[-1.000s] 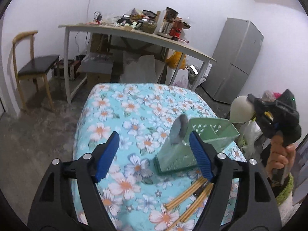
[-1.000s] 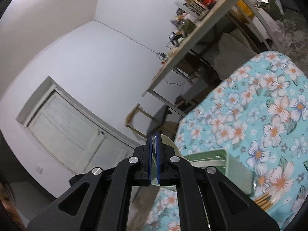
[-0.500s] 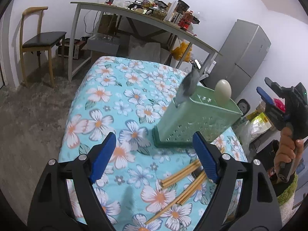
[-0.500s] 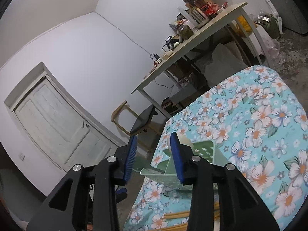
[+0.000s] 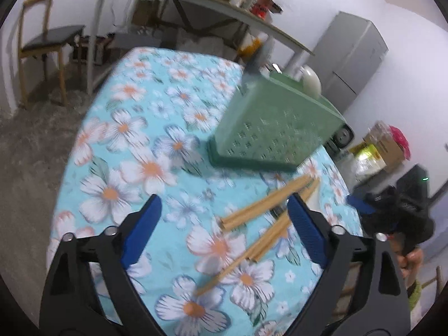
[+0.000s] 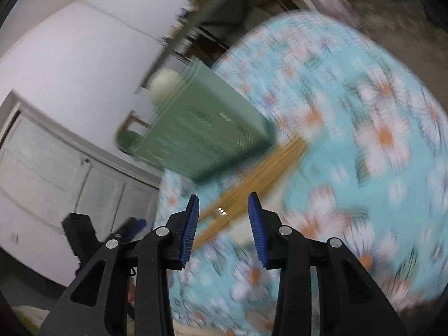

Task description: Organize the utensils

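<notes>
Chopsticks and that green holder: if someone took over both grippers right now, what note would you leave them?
Left gripper: empty, jaws opening wide, over the chopsticks.
Right gripper: empty, part open, aimed at the same chopsticks.
Holder: upright on the floral cloth, already holding a white spoon and a grey utensil.
Done: those two are in.
Left: the chopsticks lie loose on the cloth beside the holder; pick them up and put them in.

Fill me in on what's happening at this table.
A person holding a gripper in each hand is sorting utensils. The green holder stands on the floral tablecloth with a grey utensil and a white spoon in it. Wooden chopsticks lie loose in front. The left gripper is opening above them, empty; the right gripper is open, empty.
</notes>
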{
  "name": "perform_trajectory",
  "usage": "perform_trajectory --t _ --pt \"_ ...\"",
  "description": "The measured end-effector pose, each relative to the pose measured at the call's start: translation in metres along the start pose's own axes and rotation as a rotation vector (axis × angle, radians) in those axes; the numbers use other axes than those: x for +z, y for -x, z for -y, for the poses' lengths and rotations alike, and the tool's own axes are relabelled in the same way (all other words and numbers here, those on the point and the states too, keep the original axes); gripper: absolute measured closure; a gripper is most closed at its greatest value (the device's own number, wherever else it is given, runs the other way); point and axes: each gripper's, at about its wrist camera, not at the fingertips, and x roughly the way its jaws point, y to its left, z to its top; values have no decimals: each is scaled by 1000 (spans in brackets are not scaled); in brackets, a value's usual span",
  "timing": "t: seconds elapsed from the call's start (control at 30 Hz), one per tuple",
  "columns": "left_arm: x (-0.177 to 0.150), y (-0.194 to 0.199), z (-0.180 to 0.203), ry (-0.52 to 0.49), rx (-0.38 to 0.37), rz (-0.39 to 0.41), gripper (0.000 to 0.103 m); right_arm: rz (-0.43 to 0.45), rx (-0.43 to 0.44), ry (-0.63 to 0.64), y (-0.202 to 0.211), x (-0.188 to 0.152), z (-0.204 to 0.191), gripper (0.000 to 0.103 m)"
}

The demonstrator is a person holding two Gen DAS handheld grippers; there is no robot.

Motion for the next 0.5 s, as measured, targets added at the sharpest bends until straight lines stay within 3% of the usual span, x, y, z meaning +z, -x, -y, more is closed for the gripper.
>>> perform_trajectory --t 0.13,0.23,0.27,0.37,0.5 --pt "-12 -8 7 -23 -15 -28 11 -36 -27 -112 -10 -16 27 67" --pt "-19 -13 10 -41 -7 -40 8 -8 -158 -26 -7 -21 19 67" --pt "-20 -14 11 -46 -11 -42 8 21 -250 81 -5 -23 5 67" --pt "-25 -15 14 -72 3 -36 8 80 -406 396 -3 -38 -37 67" --pt "-30 -20 23 -141 32 -37 8 92 -533 723 -19 -64 -72 67"
